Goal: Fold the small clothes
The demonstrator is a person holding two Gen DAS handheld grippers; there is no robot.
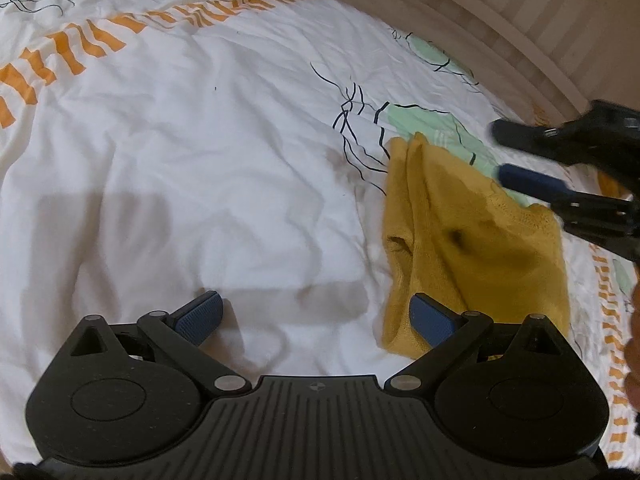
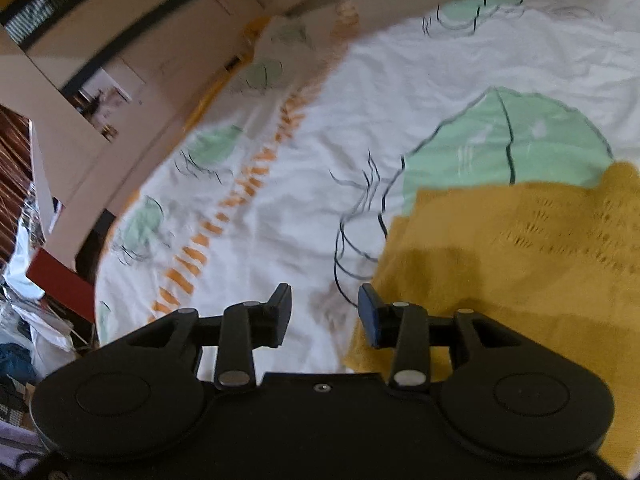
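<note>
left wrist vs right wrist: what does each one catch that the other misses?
Left wrist only: the whole yellow knit garment lying bunched on the bedsheet, with the right gripper above its far edge, jaws open, and the left gripper open and holding nothing.

Right wrist only: the room beyond the bed, with a red box and clutter on the floor.

Both: the garment on the white sheet with green and orange print, and open, unloaded jaws.
</note>
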